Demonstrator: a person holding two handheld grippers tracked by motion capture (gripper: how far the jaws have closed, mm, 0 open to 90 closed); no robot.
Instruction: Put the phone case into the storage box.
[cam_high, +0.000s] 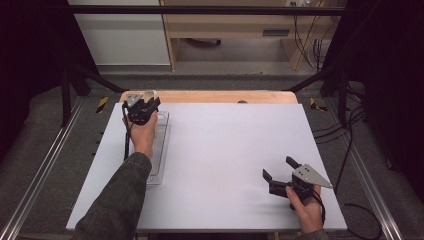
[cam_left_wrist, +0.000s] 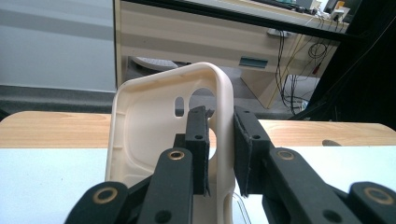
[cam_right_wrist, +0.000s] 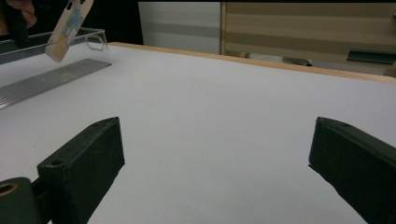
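Note:
A cream phone case (cam_left_wrist: 154, 116) stands upright between my left gripper's jaws, its camera cut-out and inner side facing me. My left gripper (cam_left_wrist: 219, 121) is shut on the case's right side wall. From above, that gripper (cam_high: 142, 102) sits at the far left of the table, holding the case (cam_high: 148, 95) over the far end of a clear plastic tray (cam_high: 161, 150). In the right gripper view the case (cam_right_wrist: 67, 25) hangs tilted above the tray (cam_right_wrist: 56, 74). My right gripper (cam_high: 277, 167) rests near the front right, open, with nothing between its jaws (cam_right_wrist: 215, 154).
A white board (cam_high: 225, 150) covers the wooden table (cam_high: 210, 96). Beyond the far edge stand a wooden desk (cam_high: 225, 30) and hanging cables (cam_high: 312, 45). Metal rails (cam_high: 40, 165) run along both sides of the table.

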